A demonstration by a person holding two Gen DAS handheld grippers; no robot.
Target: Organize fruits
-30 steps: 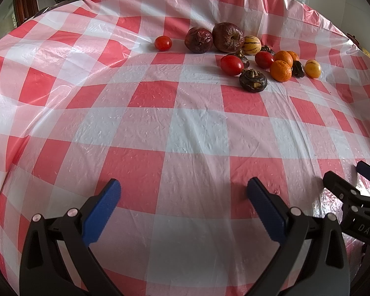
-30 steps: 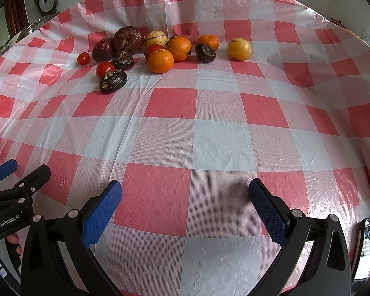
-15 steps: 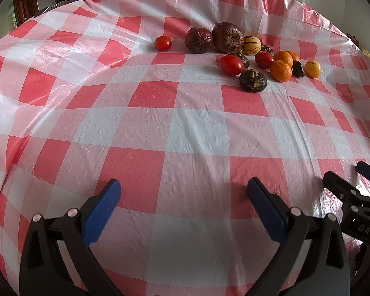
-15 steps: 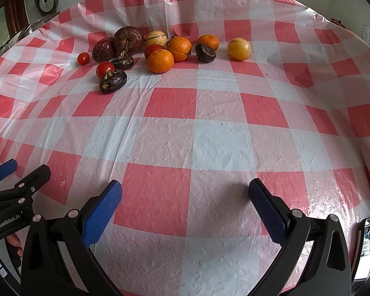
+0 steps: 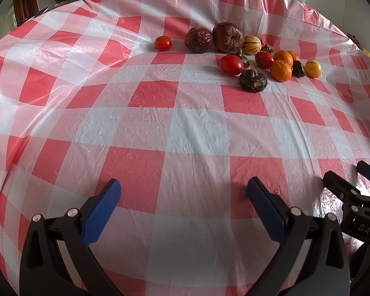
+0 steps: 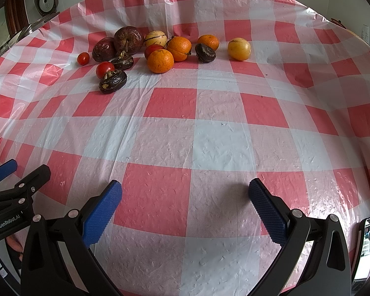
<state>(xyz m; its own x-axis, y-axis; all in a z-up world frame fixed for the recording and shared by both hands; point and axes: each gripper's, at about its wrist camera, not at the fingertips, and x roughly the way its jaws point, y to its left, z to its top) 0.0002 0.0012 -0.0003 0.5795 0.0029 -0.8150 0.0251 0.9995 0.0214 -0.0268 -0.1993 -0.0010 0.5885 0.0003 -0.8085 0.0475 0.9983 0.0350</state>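
Here both grippers' ribbed blue jaws gape wide, empty, over the crinkled plastic tablecloth.

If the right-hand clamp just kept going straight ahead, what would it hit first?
Mostly bare checked tablecloth lies ahead of the open right gripper. The first fruit near that line looks like the front orange, though depth is hard to judge in this fisheye view.
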